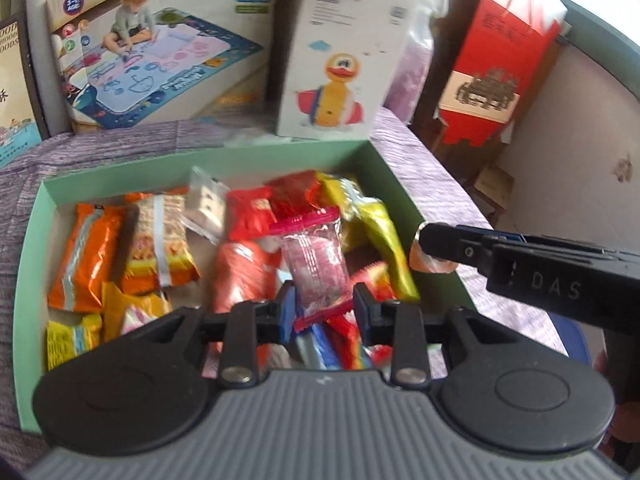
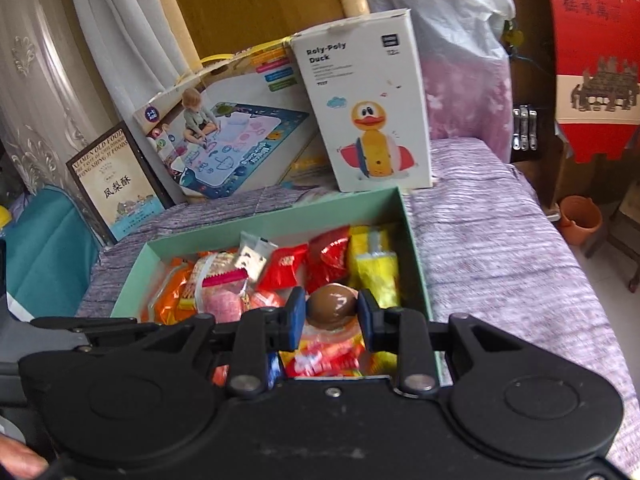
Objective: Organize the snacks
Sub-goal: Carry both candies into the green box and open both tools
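A green box (image 1: 248, 152) on the purple cloth holds several snack packets: orange (image 1: 80, 256), red (image 1: 248, 212), yellow (image 1: 380, 236). My left gripper (image 1: 324, 308) is shut on a pink clear-wrapped snack packet (image 1: 316, 264), held over the box's middle. My right gripper (image 2: 330, 314) is shut on a brown round wrapped snack (image 2: 332, 306), held over the box's (image 2: 276, 220) right part. The right gripper also shows in the left wrist view (image 1: 434, 250), at the box's right wall, with the wrapped snack at its tip. The pink packet shows in the right wrist view (image 2: 226, 300).
Behind the box stand a white Roly-Poly Duck carton (image 2: 368, 104), a drawing-mat box (image 2: 228, 128) and a dark food box (image 2: 114, 184). A red carton (image 1: 500, 64) stands right of the table. An orange pot (image 2: 580, 218) sits on the floor.
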